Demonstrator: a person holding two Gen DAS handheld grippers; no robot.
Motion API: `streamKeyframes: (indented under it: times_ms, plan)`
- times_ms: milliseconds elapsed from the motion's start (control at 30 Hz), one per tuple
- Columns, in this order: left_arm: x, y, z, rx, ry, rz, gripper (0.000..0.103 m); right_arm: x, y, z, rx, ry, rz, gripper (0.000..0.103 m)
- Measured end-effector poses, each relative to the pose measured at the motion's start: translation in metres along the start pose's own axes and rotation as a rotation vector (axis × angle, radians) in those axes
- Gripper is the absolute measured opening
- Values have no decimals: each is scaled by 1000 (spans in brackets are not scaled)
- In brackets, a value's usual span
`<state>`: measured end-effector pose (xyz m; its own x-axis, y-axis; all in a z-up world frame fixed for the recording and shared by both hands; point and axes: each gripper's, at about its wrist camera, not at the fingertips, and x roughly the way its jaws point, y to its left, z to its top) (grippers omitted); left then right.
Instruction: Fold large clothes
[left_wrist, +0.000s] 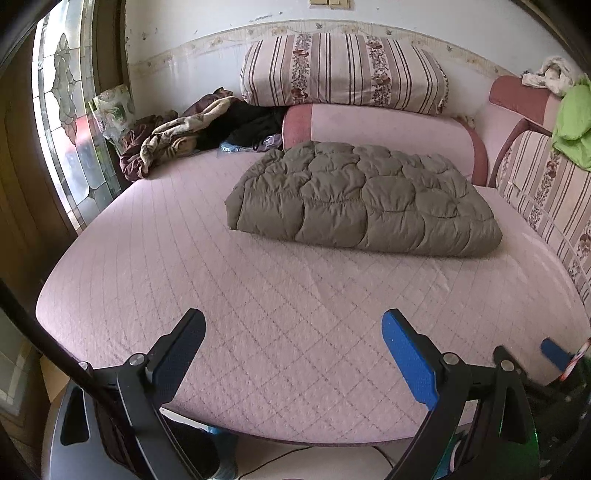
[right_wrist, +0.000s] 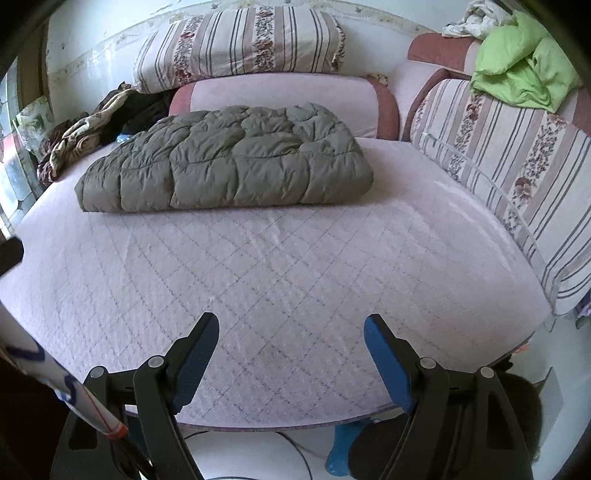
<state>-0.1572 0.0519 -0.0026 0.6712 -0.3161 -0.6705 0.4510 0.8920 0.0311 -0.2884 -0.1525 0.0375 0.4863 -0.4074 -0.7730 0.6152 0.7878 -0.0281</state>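
An olive-green quilted down coat (left_wrist: 365, 199) (right_wrist: 229, 158) lies folded into a thick rectangle toward the back of a pink quilted bed (left_wrist: 258, 314) (right_wrist: 295, 266). My left gripper (left_wrist: 293, 325) hovers over the bed's near edge, well short of the coat, open with nothing between its fingers. My right gripper (right_wrist: 291, 328) also stands open and empty above the front edge. The right gripper's blue pad (left_wrist: 554, 350) shows at the far right of the left wrist view.
Striped floral pillows (left_wrist: 343, 70) (right_wrist: 517, 166) line the back and right side. A pile of dark and patterned clothes (left_wrist: 192, 136) (right_wrist: 92, 125) sits at the back left. A lime-green garment (left_wrist: 572, 122) (right_wrist: 524, 66) drapes over the right headboard. A stained-glass window (left_wrist: 70, 122) stands left.
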Motion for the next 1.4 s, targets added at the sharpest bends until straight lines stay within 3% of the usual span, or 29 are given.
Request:
streamKeyframes:
  times_ms: [267, 1400]
  plan:
    - [7, 1, -6, 12, 32, -17, 96, -10, -3, 10, -5, -3, -54, 85]
    - [-5, -2, -18, 16, 57, -68, 96, -24, 12, 10, -53, 11, -94, 87]
